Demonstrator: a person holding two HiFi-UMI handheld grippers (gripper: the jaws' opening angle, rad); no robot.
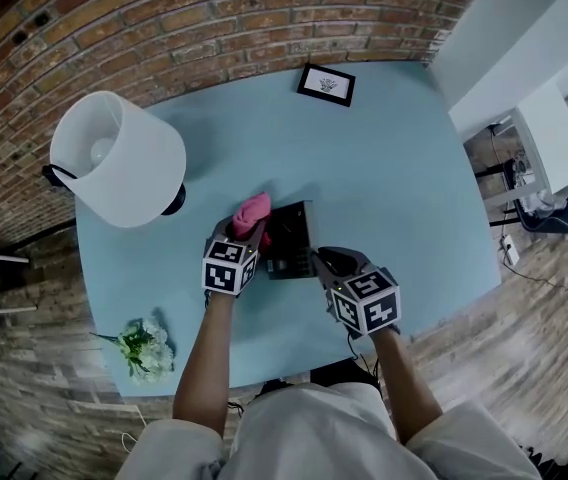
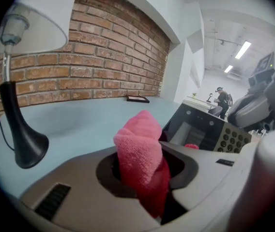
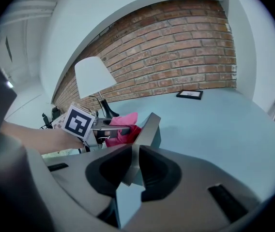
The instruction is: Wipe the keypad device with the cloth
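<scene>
Overhead, left gripper (image 1: 247, 234) clamps cloth (image 1: 253, 208); only its own view shows right gripper (image 3: 133, 167) clamping keypad device (image 3: 150, 129).

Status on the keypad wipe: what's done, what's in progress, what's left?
Done: the left claw is shut on the pink cloth, and the right claw is clamped on the keypad device by its edge, steadying it. In hand: the cloth is at the device's left edge in the head view. Left: the wipe across its face. How much is already wiped cannot be told.
</scene>
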